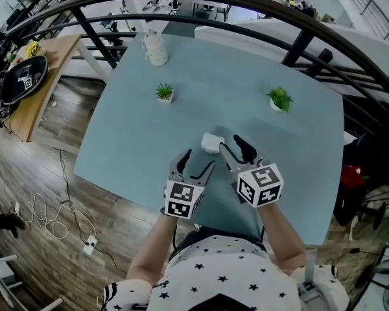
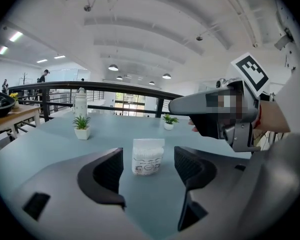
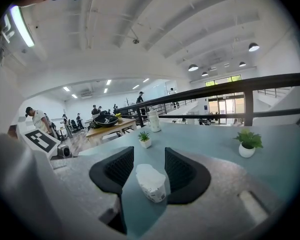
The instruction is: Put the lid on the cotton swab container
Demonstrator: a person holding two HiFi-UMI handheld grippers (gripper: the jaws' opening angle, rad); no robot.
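While the left gripper [image 1: 201, 159] and right gripper [image 1: 231, 142] are hanging released and empty mid-frame, the small white plastic cotton swab container [image 1: 211, 142] is standing free on the teal tabletop [image 1: 129, 109] just above their tips. An off-centre jaw nudging it risks toppling it, and no separate lid is showing.

Plant [image 1: 165, 93], second plant [image 1: 280, 99], white bottle [image 1: 155, 49]
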